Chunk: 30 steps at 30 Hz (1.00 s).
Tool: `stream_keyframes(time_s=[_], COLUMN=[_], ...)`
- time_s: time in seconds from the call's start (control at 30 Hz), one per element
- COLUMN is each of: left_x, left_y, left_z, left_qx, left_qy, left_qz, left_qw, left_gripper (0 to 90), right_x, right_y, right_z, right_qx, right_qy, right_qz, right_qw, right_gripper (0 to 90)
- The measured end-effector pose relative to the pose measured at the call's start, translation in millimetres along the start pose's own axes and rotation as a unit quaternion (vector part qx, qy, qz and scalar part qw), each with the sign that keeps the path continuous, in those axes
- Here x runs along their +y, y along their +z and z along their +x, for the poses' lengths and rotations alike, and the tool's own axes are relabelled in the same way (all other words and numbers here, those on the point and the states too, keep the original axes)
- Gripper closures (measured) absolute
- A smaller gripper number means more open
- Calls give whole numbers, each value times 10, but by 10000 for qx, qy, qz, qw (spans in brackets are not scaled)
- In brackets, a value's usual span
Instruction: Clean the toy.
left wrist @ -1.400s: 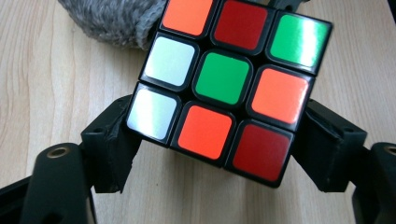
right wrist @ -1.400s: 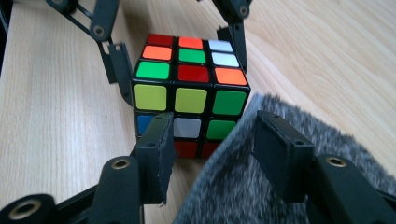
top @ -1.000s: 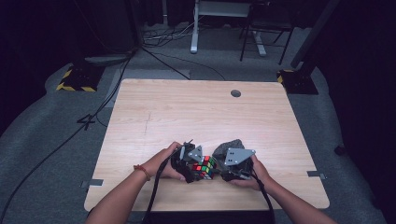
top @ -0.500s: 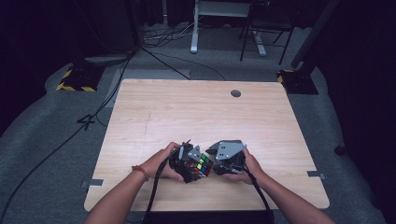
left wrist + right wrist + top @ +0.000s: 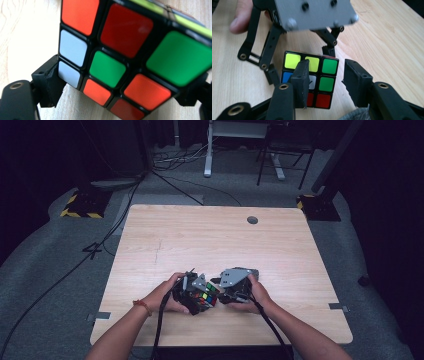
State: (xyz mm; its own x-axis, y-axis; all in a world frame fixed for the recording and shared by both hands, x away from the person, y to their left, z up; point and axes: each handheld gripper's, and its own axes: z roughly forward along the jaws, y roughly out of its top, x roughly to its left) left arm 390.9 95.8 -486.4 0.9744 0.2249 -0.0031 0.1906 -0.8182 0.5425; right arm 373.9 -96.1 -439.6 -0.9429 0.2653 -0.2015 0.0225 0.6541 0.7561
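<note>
The Rubik's cube (image 5: 202,297) sits near the person's edge of the wooden table (image 5: 210,240), between the two hand-held grippers. In the left gripper view the cube (image 5: 130,57) lies between that gripper's black jaws, one at the cube's lower left corner and one at its lower right, and it is tilted against them. Those jaws have just been opening, yet both still meet the cube's corners; I judge the left gripper (image 5: 192,295) to be pinching the cube, though loosely.

In the right gripper view the cube (image 5: 312,78) stands just beyond the right gripper's own jaws. They are spread with a clear gap and have just been closing; one crosses in front of the cube's middle column, the other stands off the cube's green side — neither presses on it. The left gripper (image 5: 287,57) reaches the cube from its far side. In the high view the right gripper (image 5: 235,290) is just beside the cube.

What could go wrong, as I read it:

- The left grip slackens on the corners before the right one bites, so the cube drops onto the table or rolls.
- The right jaws close on one column instead of a whole layer — the cube then twists out of line, or the layer jams.
- The two grippers work very near each other at the cube, and their linkages could knock together.
</note>
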Motion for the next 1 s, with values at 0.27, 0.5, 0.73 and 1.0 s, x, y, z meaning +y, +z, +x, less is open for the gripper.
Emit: stream_keyframes(time_s=[0.27, 0.5, 0.73, 1.0], left_x=[-30, -91, -149, -259], left_y=[-38, -150, -240, -247], left_z=[3, -39, -38, -1], left_qx=[126, 349, 423, 690], left_qy=[-64, -89, -233, -392], left_qz=[-52, -264, -361, -236], left_qw=[9999, 9990, 9982, 9966], left_gripper=[140, 158, 157, 155], right_x=[126, 134, 129, 47], right_y=[109, 170, 151, -104], right_z=[18, 25, 21, -65], right_qx=[23, 48, 95, -6], right_qy=[15, 133, 179, 333], right_qz=[-19, -65, -107, -210], right_qw=[10000, 9999, 9997, 9992], right_gripper=[540, 501, 494, 469])
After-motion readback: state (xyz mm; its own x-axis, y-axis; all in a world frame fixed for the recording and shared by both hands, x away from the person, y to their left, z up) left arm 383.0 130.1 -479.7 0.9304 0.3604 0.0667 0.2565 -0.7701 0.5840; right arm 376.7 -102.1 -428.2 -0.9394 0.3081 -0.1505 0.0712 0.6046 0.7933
